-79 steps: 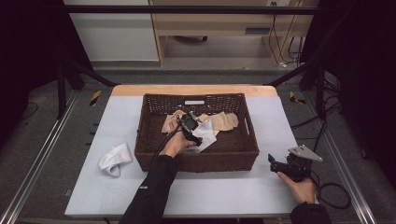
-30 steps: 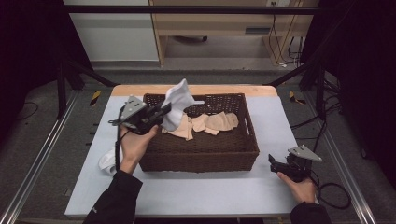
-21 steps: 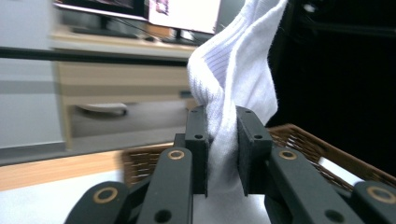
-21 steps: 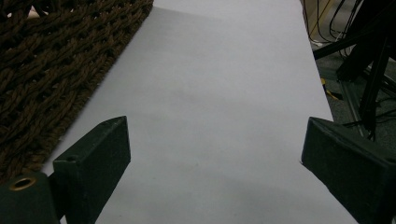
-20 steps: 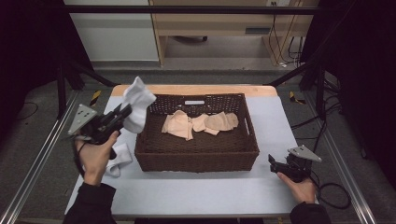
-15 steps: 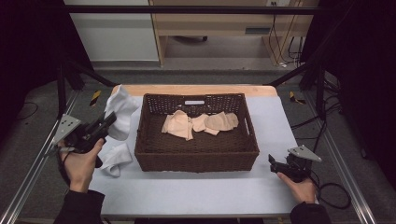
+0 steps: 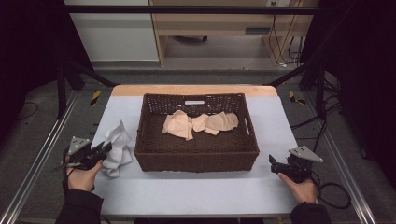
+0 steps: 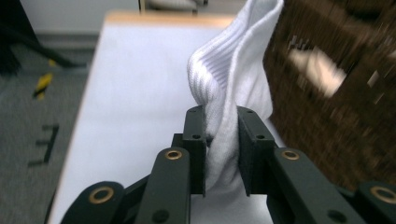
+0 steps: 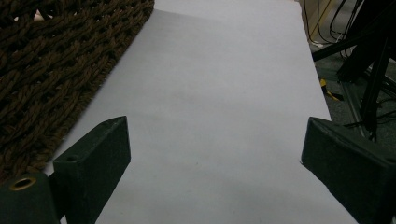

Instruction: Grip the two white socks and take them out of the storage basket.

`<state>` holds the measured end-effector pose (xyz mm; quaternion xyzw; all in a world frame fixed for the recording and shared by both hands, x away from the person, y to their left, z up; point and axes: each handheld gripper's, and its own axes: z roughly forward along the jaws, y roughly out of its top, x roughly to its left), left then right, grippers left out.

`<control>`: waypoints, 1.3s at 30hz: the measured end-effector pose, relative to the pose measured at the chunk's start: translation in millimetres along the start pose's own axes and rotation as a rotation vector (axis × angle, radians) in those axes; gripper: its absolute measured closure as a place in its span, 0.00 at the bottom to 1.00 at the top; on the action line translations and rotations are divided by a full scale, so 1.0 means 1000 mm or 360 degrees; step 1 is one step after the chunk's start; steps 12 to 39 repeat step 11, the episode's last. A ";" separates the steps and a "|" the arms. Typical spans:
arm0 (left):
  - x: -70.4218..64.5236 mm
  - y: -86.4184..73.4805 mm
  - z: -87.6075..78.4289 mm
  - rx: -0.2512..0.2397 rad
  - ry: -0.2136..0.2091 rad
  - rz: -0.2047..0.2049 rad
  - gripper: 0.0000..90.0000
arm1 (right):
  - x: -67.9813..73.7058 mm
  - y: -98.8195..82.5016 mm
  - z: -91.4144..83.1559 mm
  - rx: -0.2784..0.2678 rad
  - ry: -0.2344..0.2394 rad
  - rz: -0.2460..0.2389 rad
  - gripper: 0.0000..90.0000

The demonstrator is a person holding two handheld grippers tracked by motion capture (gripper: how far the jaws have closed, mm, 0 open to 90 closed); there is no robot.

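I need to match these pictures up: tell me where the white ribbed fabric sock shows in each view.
High view: white ribbed fabric sock lies left of the dark brown woven wicker basket, at the left gripper.
Left gripper view: centre, rising from between the fingers.
Right gripper view: not in it.
Shared landmark: the basket, right edge in the left gripper view, upper left in the right gripper view.

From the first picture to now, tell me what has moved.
The left tool lifted a white sock out of the wicker basket and carried it left and down beside the one already on the table; its jaws, just opening slightly, flank it. The right tool and the beige socks stayed put.
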<state>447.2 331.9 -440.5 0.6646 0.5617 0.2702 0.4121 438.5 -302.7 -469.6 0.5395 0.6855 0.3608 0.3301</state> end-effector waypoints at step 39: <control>0.005 -0.011 -0.006 -0.0083 0.0020 -0.0071 0.41 | 0.000 0.000 -0.001 -0.0003 0.0006 0.0003 0.09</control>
